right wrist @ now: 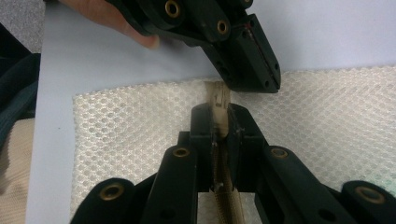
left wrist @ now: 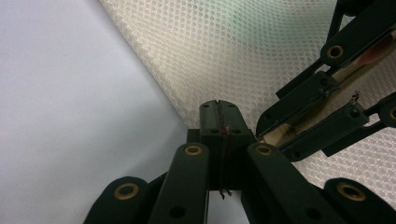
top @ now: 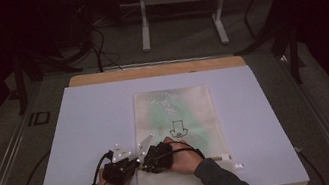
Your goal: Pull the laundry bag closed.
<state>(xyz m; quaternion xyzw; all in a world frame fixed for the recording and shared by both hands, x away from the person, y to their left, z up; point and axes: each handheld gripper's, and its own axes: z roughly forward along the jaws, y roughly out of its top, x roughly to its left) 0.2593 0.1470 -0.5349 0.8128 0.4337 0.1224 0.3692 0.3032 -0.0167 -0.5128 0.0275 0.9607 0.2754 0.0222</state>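
Observation:
A white mesh bag (top: pixel 176 116) with a green tint and a small black print lies flat on the lavender mat (top: pixel 98 134). Both grippers meet at its near left corner. My left gripper (top: pixel 135 162) (left wrist: pixel 218 106) is shut, its tips pinching the bag's edge (left wrist: pixel 243 56) where mesh meets mat. My right gripper (top: pixel 142 162) (right wrist: pixel 218 109) is shut on the beige zipper (right wrist: pixel 225 191), whose end tab (right wrist: pixel 217 94) pokes out past the jaws. The left gripper (right wrist: pixel 273 70) shows just beyond that tab. The right gripper (left wrist: pixel 264 133) enters the left gripper view from the right.
The mat covers a wooden table (top: pixel 148 71). A small white tag (top: pixel 238 165) lies by the bag's near right corner. Beyond the table stand a metal frame's legs (top: pixel 144 30) and cables (top: pixel 99 47) on the grey floor. A person's fingers (right wrist: pixel 112 18) hold the left gripper.

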